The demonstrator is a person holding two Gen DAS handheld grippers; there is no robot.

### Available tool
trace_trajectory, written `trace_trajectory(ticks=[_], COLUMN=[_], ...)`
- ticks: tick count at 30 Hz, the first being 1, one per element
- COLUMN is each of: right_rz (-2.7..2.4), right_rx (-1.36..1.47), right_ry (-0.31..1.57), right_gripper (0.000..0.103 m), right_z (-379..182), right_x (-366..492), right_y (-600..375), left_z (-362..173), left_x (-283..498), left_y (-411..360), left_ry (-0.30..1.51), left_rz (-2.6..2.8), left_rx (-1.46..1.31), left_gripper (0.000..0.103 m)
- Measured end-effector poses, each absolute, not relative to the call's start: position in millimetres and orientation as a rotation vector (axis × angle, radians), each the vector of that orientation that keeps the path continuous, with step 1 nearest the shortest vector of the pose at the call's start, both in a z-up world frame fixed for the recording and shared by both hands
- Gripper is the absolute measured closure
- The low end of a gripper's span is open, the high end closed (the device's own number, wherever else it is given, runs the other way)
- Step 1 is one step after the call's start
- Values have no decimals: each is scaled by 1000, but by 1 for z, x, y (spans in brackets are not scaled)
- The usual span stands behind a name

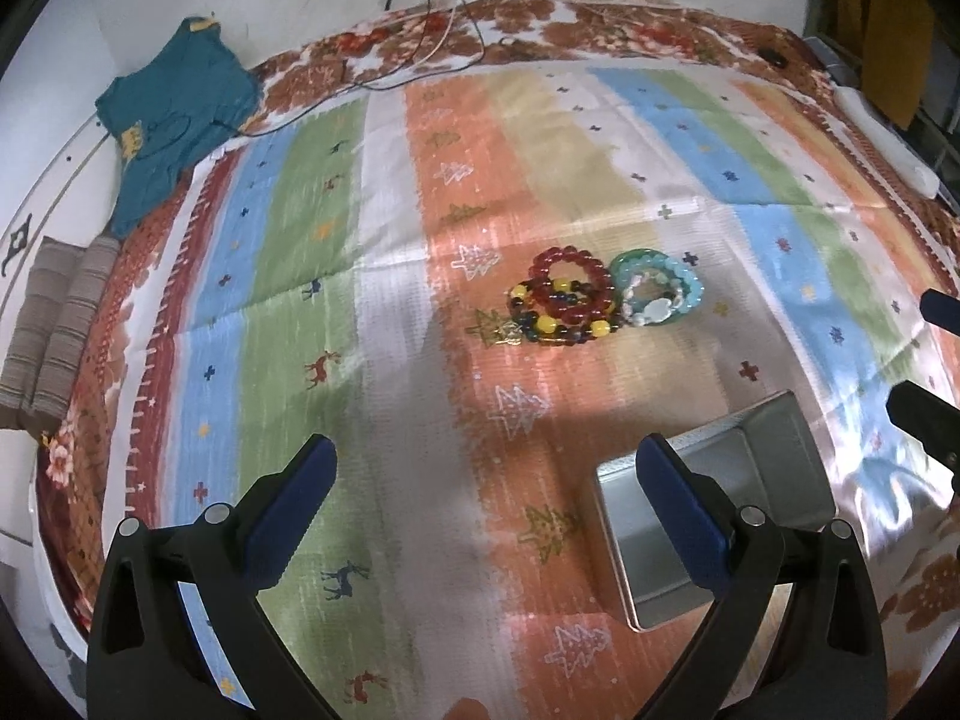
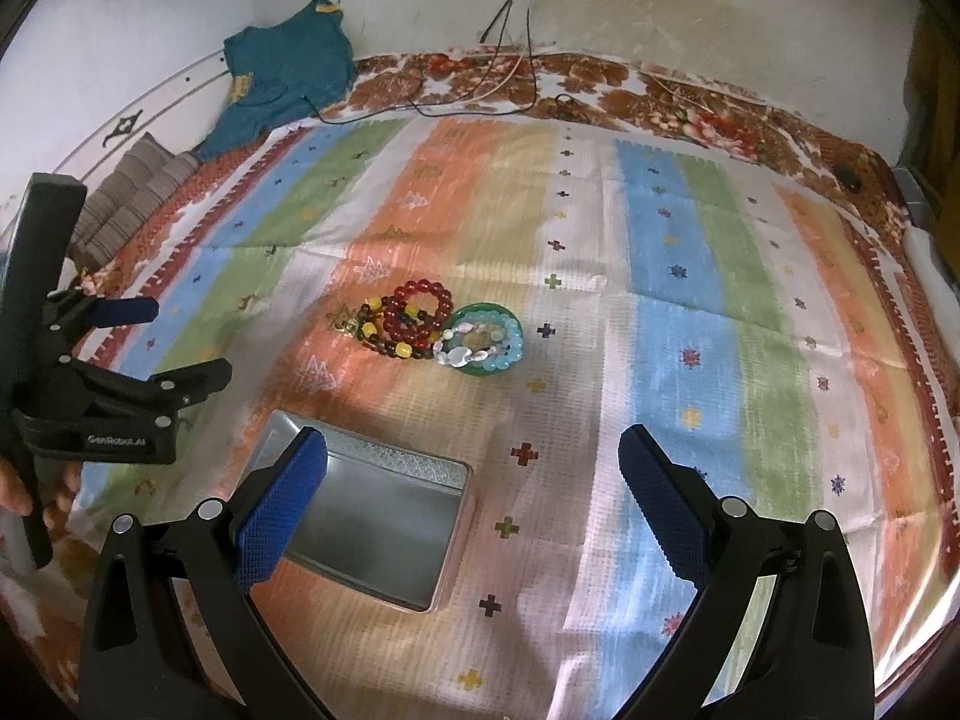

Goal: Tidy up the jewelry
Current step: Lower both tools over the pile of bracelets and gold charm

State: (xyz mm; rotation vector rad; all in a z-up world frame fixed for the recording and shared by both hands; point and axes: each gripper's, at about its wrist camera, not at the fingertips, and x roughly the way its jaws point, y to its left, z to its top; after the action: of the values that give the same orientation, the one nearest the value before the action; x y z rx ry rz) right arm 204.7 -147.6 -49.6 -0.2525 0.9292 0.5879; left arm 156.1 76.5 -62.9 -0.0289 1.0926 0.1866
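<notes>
Left gripper low in the frame, jaws spread wide, nothing between the blue pads. Right gripper likewise spread wide and empty. Pile of beaded bracelets at frame centre on the striped cloth: red bead ring overlapping a dark-and-yellow strand, touching a turquoise and pale set to its right. Open metal tin at lower left of the right wrist view, near the pile but apart from it, partly behind one finger. Teal garment at upper left, cables trailing down the wall.
</notes>
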Motion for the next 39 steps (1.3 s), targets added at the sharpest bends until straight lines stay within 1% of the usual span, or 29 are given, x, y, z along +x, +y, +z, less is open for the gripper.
trace_trajectory(ticks=[32, 34, 39], right_rz=[599, 598, 601], right_rx=[-292, -300, -321], right_ry=[1055, 1065, 1079], right_gripper=[4, 4, 4], right_z=[-81, -85, -92], right_x=[261, 265, 272], right_y=[-112, -109, -100], left_z=[-114, -118, -128], left_x=[218, 223, 232], left_y=[97, 96, 94], left_ry=[1242, 1253, 1273], left_rz=[134, 122, 101], left_rx=[-29, -22, 10], left_gripper=[6, 10, 15])
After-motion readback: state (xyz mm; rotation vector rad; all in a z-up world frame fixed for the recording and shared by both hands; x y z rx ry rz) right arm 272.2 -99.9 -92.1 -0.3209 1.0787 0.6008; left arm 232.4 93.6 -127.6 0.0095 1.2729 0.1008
